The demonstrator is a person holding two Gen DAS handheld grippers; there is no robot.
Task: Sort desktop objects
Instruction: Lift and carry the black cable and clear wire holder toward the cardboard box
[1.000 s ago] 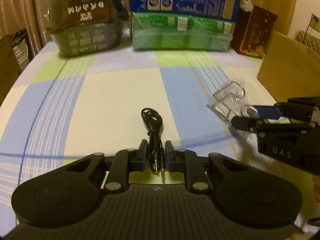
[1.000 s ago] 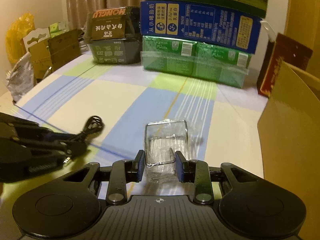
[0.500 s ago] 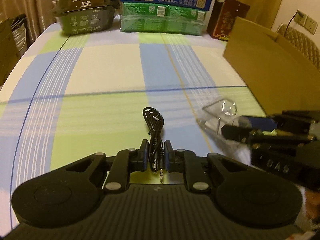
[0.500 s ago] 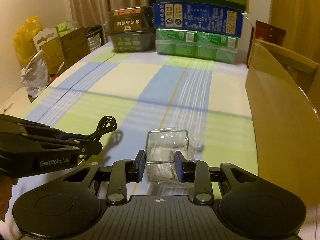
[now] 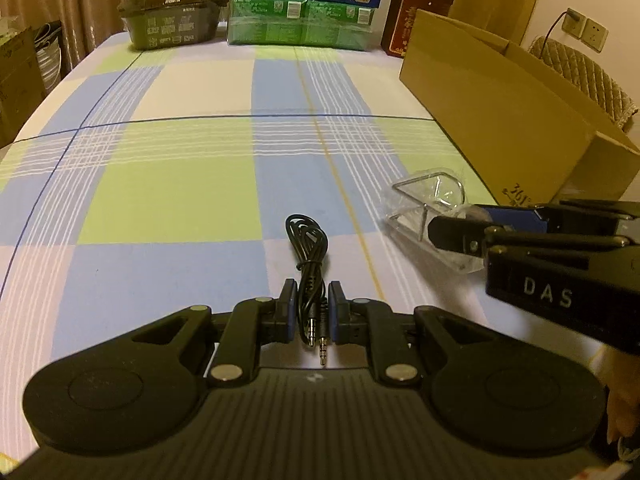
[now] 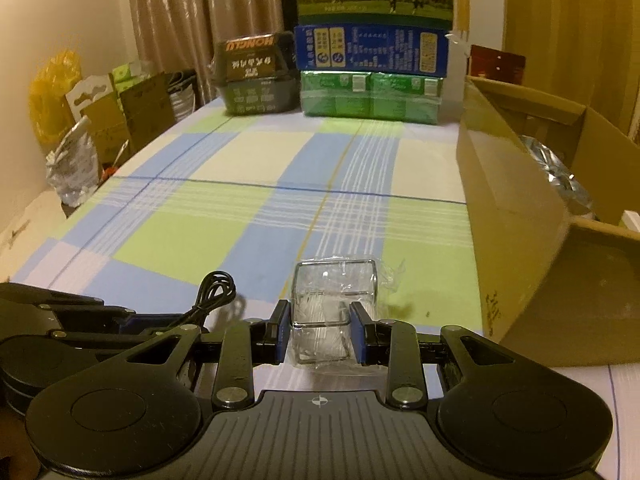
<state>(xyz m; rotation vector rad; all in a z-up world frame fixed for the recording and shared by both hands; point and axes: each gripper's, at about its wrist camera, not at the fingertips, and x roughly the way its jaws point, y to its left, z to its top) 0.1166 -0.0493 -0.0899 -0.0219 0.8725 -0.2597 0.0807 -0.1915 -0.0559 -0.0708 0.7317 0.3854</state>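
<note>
Carrying both pickups above the tabletop (image 5: 180, 184), your left gripper (image 5: 313, 312) has its jaws clamped on the coiled black cable (image 5: 308, 248), and your right gripper (image 6: 320, 330) pinches the clear plastic packet (image 6: 334, 300). Next, I'd judge, swing each over the open cardboard box (image 6: 516, 184) at your right and release inside.

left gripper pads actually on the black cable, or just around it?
Touching. The left wrist view shows the left gripper closed on the bundled black audio cable: both blue pads press its sides, with no gap, and the plug ends hang between them.

Glossy clear plastic bag (image 6: 334, 308), matt cardboard box (image 5: 496, 120), seemingly cloth checked table cover (image 5: 200, 184).
</note>
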